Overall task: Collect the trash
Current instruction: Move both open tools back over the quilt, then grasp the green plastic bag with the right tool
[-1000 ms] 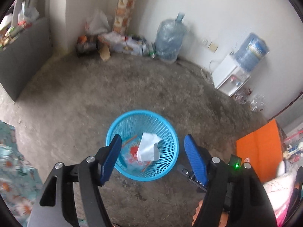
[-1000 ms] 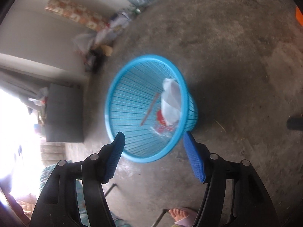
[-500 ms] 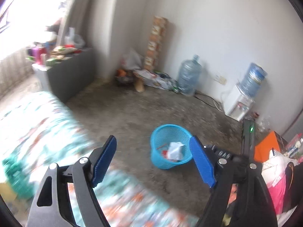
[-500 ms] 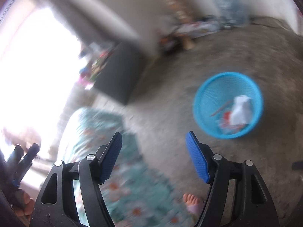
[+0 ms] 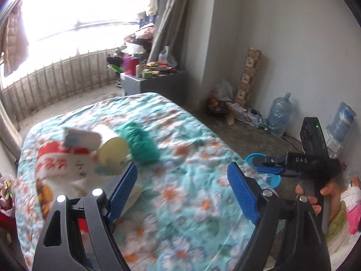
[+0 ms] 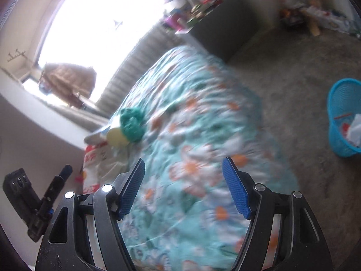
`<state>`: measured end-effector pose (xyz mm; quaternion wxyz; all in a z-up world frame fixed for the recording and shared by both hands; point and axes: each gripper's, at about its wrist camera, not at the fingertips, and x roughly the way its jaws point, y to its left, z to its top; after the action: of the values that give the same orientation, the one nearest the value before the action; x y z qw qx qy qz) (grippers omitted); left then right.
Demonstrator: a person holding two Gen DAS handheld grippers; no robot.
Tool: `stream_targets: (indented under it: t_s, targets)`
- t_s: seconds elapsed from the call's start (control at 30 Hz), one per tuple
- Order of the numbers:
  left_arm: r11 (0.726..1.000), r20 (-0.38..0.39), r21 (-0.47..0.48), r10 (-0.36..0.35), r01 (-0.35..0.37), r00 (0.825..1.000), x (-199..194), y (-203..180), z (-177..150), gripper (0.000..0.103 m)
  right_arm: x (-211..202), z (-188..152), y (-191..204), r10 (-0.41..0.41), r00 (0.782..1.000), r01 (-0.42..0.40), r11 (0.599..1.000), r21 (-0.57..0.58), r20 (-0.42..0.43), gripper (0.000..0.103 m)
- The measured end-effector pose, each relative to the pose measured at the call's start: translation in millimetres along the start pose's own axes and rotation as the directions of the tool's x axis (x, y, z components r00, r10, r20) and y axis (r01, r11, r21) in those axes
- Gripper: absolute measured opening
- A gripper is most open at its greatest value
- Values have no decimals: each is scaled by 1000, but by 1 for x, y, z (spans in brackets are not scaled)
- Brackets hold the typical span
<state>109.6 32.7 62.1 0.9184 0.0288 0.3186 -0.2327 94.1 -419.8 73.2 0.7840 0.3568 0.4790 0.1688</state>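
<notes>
Both grippers are over the bed (image 5: 191, 158) right now, the one with the teal flower-print cover. The left gripper (image 5: 182, 188) has its blue pads spread wide with nothing between them, and the right gripper (image 6: 183, 186) is the same, wide apart and empty.

The trash is piled at the far end of the bed, toward the window. There's a red and white plastic bag (image 5: 61, 164) lying flat on the cover, a pale yellow round lid or cup bottom (image 5: 112, 155) sitting against it, and a crumpled green wad (image 5: 141, 144) touching the yellow thing on the side away from the bag. A white card or box (image 5: 82, 138) rests on top of the bag. It's all a bit blurry, so I can't say exactly what each piece is.

The blue mesh basket (image 6: 343, 117) stands on the concrete floor, off the bed's side and well apart from that pile, with some white paper and red scraps already inside. From the left camera only a sliver of it shows, behind the right gripper.
</notes>
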Motion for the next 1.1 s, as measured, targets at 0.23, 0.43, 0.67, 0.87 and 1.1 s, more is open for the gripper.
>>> stream_targets:
  t_s: [0.23,0.43,0.67,0.87,1.1]
  targets:
    - [997,29,-37,63,-62,998,-16,35,-27,80,51,-7,51,122,978,-124,992,2,-168,68]
    - [988,-1,-9,156,-156,988,-6,49,-41,80,86,-10,75,109,963,-118,993,-19,-248,68]
    - [955,-2,128,271,-268,963,9,46,-57,64,111,-12,80,60,958,-71,997,-26,-282,69]
    - [946,-38,161,292,-282,956,27,49,-59,47,117,-12,84,47,959,-60,998,-36,-280,69]
    - [947,-98,151,299,-283,949,47,58,-60,22,119,-14,83,52,960,-64,997,-34,-274,67]
